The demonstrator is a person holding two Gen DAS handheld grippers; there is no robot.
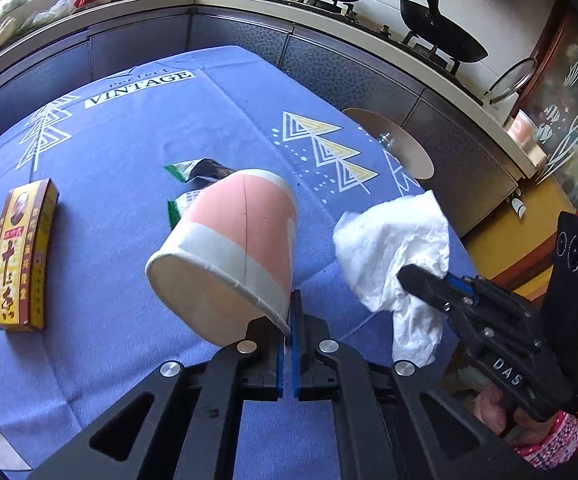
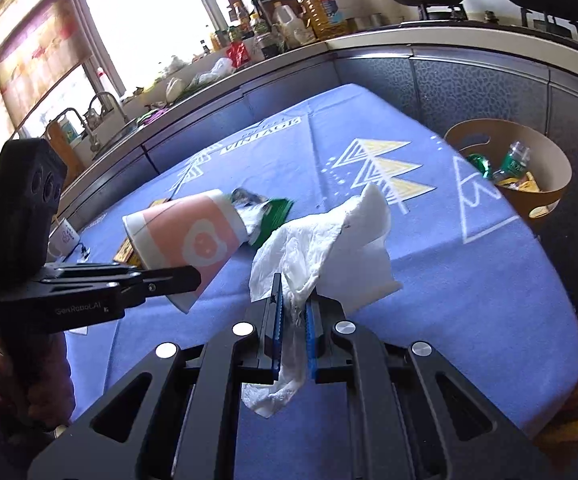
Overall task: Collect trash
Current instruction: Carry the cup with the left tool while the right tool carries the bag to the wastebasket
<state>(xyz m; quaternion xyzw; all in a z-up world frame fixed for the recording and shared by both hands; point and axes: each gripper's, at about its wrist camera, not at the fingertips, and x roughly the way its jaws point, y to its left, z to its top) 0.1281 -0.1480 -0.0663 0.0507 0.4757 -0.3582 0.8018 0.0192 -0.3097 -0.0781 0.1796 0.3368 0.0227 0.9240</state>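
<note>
My left gripper (image 1: 287,312) is shut on the rim of a pink and white paper cup (image 1: 233,248), held tilted above the blue tablecloth (image 1: 129,152); the cup also shows in the right wrist view (image 2: 185,240). My right gripper (image 2: 292,300) is shut on a crumpled white tissue (image 2: 329,240), held above the table; the tissue also shows in the left wrist view (image 1: 393,248). A green and white wrapper (image 1: 197,172) lies on the cloth behind the cup. A yellow and brown carton (image 1: 19,256) lies at the left.
A round brown bin (image 2: 549,168) with bottles and wrappers inside stands past the table's far right edge. A kitchen counter (image 2: 369,40) with woks (image 1: 441,32), bottles and a sink runs behind the table.
</note>
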